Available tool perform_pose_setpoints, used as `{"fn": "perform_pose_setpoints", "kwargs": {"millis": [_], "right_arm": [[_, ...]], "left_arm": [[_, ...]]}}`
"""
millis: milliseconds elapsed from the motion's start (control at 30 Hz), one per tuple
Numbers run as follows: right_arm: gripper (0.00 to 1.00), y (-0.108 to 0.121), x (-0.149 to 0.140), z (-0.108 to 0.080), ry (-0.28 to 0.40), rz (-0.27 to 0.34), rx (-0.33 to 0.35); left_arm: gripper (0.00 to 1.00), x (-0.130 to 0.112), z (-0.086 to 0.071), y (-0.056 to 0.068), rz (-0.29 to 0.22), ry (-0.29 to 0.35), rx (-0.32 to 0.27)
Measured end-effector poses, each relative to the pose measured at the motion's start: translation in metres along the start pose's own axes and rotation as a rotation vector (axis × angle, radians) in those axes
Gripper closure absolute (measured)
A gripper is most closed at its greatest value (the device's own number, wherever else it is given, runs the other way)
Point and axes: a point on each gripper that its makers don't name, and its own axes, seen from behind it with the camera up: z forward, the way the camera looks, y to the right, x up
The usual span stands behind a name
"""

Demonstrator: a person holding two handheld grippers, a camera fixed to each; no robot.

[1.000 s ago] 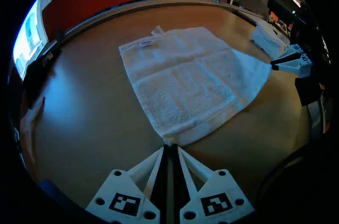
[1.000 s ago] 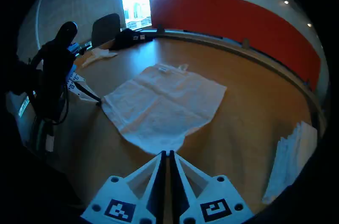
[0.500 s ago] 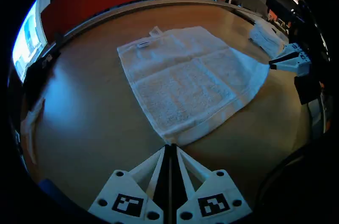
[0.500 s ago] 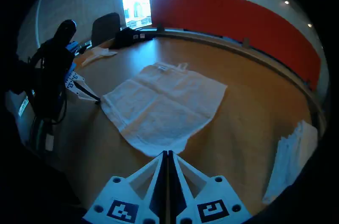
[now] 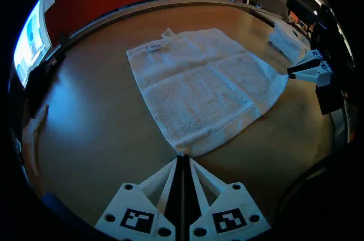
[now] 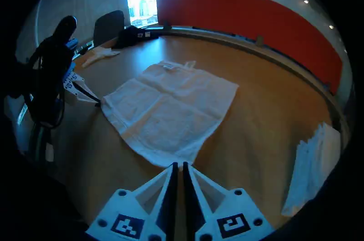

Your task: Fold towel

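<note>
Towel spread open in one layer, no fold made yet.
My left gripper [image 5: 183, 156] and right gripper [image 6: 179, 165] each sit pinched narrow on a near corner of the white towel [image 5: 200, 86], flat on the surface [image 5: 91, 118]; all the folding remains.

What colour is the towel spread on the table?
White. The towel shows best in the left gripper view.

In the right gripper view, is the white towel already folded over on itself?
No, the white towel lies spread open and flat on the wooden table, no edge laid over another.
</note>
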Motion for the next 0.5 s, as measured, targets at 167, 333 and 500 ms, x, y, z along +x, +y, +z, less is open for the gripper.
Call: {"fn": "perform_pose_setpoints", "kwargs": {"millis": [167, 333, 500], "right_arm": [[0.61, 0.000, -0.004, 0.000, -0.010, 0.003, 0.002], [0.61, 0.001, -0.009, 0.001, -0.020, 0.004, 0.001], [0.60, 0.001, -0.018, 0.004, -0.035, -0.003, 0.002]], "left_arm": [[0.97, 0.000, -0.001, 0.000, -0.008, 0.000, 0.002], [0.97, 0.000, -0.001, 0.000, -0.010, 0.000, 0.002], [0.97, 0.000, -0.001, 0.000, -0.015, 0.000, 0.001]]}}
